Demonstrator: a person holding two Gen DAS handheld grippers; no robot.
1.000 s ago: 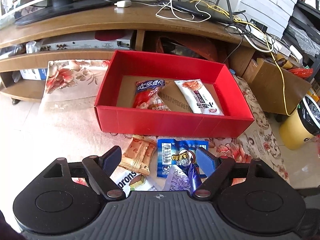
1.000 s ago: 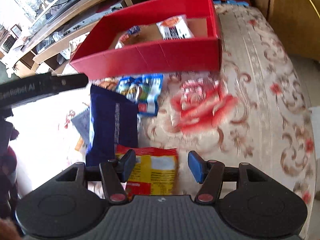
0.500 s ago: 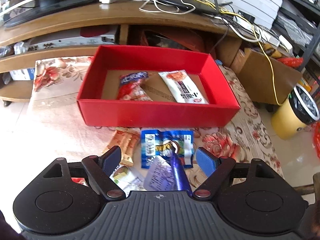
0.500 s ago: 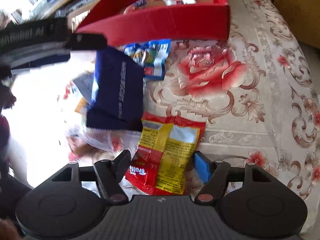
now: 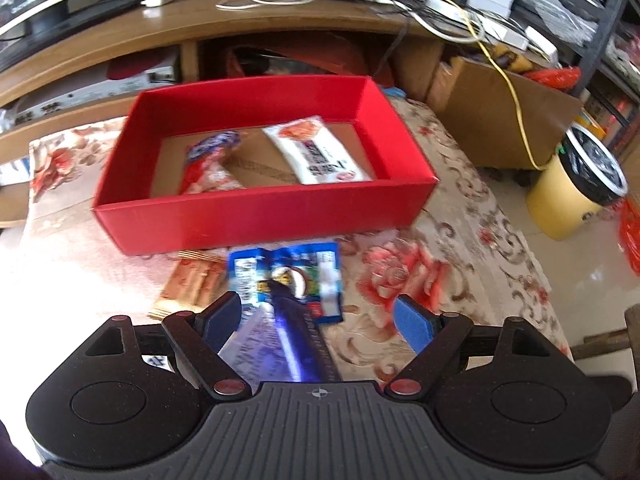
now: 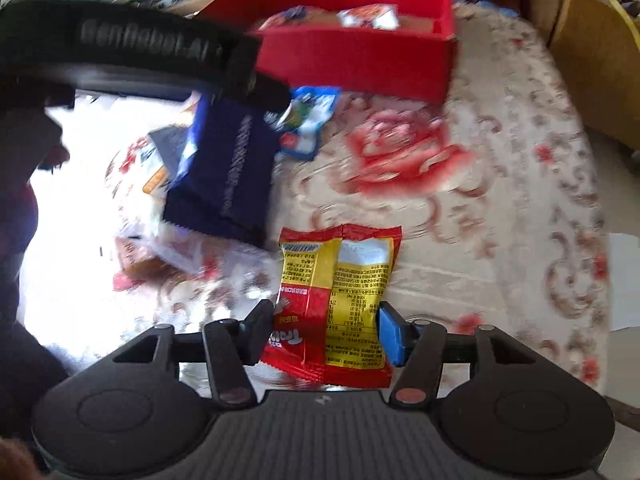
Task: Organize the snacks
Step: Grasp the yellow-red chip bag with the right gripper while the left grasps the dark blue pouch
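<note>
Shifts right gripper [image 6: 324,326] squarely over red-and-yellow packet [image 6: 340,280] since a second ago, jaws closing on its edges for transfer to red box [image 5: 260,216]; holds left gripper [image 5: 318,316] spread wide around dark blue packet [image 5: 292,328], untouched.

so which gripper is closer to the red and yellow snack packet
Right. The right gripper has the red and yellow packet between its closing fingers; the left gripper is off over the dark blue packet.
</note>
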